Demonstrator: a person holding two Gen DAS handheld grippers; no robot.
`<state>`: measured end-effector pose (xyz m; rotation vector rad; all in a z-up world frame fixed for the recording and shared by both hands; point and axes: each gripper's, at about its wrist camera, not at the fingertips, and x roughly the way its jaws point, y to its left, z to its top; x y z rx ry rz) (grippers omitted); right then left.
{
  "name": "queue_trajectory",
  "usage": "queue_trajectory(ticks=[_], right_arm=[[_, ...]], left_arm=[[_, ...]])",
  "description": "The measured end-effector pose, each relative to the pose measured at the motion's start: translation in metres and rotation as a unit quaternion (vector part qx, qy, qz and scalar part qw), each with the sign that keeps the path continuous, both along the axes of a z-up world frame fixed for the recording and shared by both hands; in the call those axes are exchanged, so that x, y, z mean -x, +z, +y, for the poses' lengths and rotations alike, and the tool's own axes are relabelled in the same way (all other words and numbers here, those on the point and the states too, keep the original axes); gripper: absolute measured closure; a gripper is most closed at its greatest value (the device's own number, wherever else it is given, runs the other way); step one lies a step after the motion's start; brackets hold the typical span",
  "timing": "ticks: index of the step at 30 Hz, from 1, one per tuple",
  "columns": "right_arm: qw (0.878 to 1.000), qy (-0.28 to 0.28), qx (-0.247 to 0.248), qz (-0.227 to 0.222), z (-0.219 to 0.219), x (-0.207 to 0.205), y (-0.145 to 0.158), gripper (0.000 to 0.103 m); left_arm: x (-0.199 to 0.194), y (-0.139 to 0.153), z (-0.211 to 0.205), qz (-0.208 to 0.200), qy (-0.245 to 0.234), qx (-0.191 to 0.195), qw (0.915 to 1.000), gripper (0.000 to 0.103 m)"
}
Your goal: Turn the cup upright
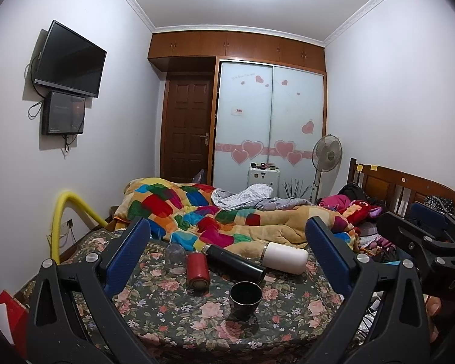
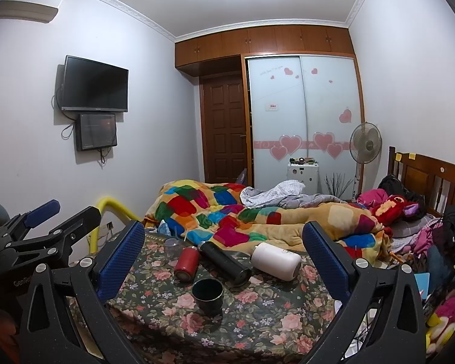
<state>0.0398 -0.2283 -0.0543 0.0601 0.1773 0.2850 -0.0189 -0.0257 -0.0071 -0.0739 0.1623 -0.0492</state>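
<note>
Both grippers are hovering level over the floral bedspread (image 1: 173,309), spread wide and gripping nothing.
The left gripper (image 1: 227,257) and right gripper (image 2: 224,257) are framing the dark cup (image 1: 245,298), standing mouth-up before three flasks (image 2: 224,262) lying sideways.

The floral bed (image 1: 173,312) carries a dark cup (image 1: 245,298), three bottles, a glass and a patchwork quilt (image 1: 197,212).

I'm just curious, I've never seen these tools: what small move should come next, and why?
Probably ease the right gripper forward toward the white cup: it lies on its side on the bedsheet, while the black cup already stands upright. Its jaws are open and empty.
</note>
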Motion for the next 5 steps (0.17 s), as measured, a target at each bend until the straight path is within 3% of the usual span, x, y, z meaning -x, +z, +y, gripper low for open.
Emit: queue_trajectory(ticks=[5], right_arm=[[1.000,0.002,0.004,0.011,0.0055,-0.0080,-0.0031,0.000]], left_arm=[[-0.0017,-0.0036,0.0074,0.000,0.007,0.008,0.9999,0.000]])
